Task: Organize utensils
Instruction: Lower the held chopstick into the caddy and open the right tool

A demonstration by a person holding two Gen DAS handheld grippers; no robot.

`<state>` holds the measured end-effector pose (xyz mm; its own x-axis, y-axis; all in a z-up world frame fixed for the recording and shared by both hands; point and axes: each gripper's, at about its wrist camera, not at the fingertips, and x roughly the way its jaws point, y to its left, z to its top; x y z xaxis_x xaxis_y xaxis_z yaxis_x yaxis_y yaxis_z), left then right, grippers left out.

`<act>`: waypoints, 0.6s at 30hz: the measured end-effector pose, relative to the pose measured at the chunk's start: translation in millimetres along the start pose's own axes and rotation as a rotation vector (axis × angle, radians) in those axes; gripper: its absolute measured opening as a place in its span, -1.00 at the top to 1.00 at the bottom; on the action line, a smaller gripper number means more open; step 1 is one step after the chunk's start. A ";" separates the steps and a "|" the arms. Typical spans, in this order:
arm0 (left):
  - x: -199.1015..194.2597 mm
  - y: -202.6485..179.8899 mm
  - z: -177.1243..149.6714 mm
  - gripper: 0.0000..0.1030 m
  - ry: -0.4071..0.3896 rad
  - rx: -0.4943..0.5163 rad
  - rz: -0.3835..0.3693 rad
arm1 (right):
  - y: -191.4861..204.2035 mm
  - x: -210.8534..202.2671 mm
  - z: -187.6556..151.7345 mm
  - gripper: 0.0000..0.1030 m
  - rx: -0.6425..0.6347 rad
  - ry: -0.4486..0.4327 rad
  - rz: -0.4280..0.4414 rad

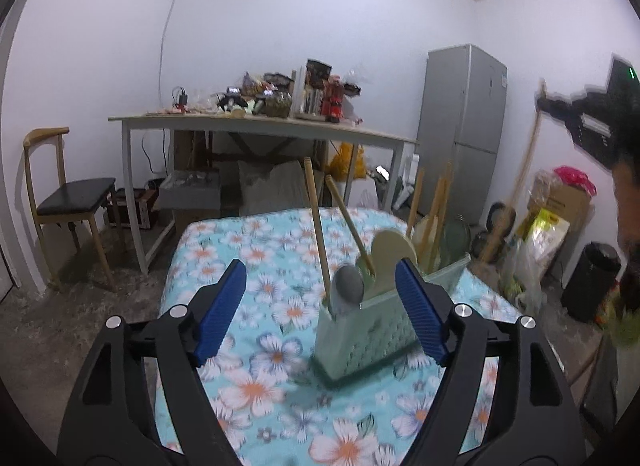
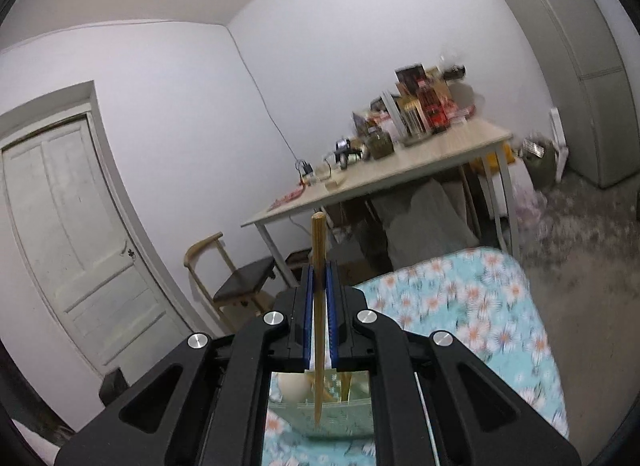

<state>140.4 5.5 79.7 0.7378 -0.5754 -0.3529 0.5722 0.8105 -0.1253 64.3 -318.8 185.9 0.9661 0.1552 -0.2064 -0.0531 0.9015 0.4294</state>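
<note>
A pale green utensil holder (image 1: pixel 360 334) stands on the floral-clothed table (image 1: pixel 260 386). Wooden-handled utensils lean in it, among them a grey spoon (image 1: pixel 348 286) and a cream spatula (image 1: pixel 390 258). My left gripper (image 1: pixel 320 270) is open, its blue pads either side of the holder's near end without touching it. My right gripper (image 2: pixel 320 270) is shut on a thin wooden utensil handle (image 2: pixel 319 242) held upright; its lower end hangs above the holder (image 2: pixel 340 414), seen below the jaws. The right gripper (image 1: pixel 592 121) also shows, blurred, high at the right edge of the left wrist view.
A cluttered desk (image 1: pixel 260 121) stands beyond the table, with a chair (image 1: pixel 68 193) to its left and a grey fridge (image 1: pixel 464 125) to its right. Bags, boxes and a black bin (image 1: pixel 592 282) line the right wall. A white door (image 2: pixel 72 234) is at the left.
</note>
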 end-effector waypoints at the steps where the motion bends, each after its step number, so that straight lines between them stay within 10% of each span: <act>1: 0.6 -0.2 -4.4 -0.43 0.014 0.001 -0.004 | 3.2 2.9 3.9 0.87 -0.014 -0.009 -0.002; 18: 12.3 -33.4 -46.1 -0.46 0.135 0.028 -0.105 | 22.9 117.3 -38.6 0.87 -0.175 0.116 -0.065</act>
<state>113.9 -23.7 36.8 0.6197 -0.6349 -0.4613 0.6547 0.7424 -0.1423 166.7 -264.4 137.6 0.9338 0.1306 -0.3330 -0.0444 0.9660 0.2545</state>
